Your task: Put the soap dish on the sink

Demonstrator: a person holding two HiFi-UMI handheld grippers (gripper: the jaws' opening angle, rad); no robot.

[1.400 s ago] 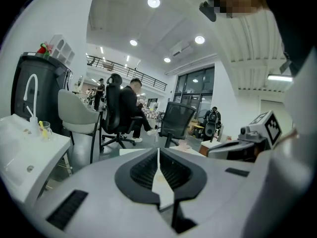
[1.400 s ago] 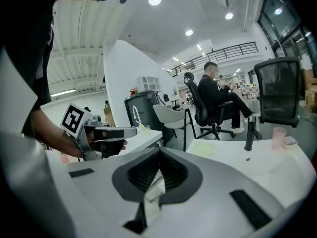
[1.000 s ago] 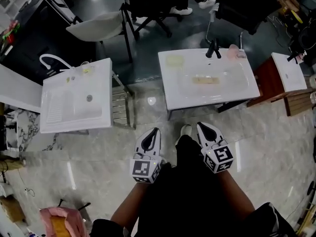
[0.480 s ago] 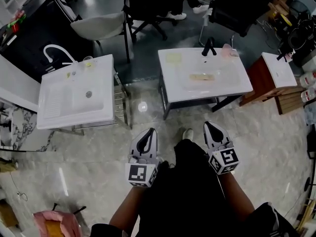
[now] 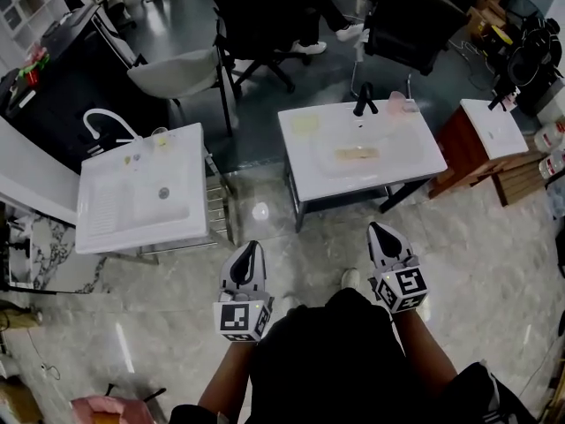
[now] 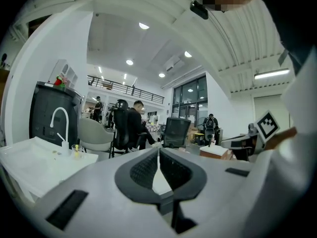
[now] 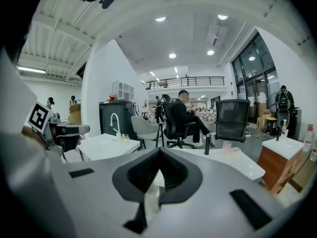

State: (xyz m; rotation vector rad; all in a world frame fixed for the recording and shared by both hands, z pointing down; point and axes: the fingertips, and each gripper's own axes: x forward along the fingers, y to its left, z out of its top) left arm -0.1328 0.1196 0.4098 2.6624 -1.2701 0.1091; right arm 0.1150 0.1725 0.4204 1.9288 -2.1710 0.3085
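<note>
The white middle sink (image 5: 424, 162) stands ahead of me, with a black tap (image 5: 362, 102) and a pink cup (image 5: 399, 102) at its back. A pale yellow dish-like thing (image 5: 305, 124) lies on its back left corner, and a tan flat object (image 5: 357, 154) lies in its basin; I cannot tell which is the soap dish. My left gripper (image 5: 252, 247) (image 6: 158, 150) and right gripper (image 5: 375, 230) (image 7: 159, 150) hang side by side over the floor, well short of the sink. Both are shut and empty.
A second white sink (image 5: 115, 223) with a white curved tap (image 5: 106, 120) stands at the left, and a small basin on a brown cabinet (image 5: 488, 129) at the right. Office chairs (image 5: 181, 69) and seated people are behind the sinks. Glossy floor (image 5: 309, 237) lies between me and the sinks.
Both grippers have drifted a little apart and toward me in the head view, staying shut. The view has shifted, so the sinks sit slightly farther off and left.
</note>
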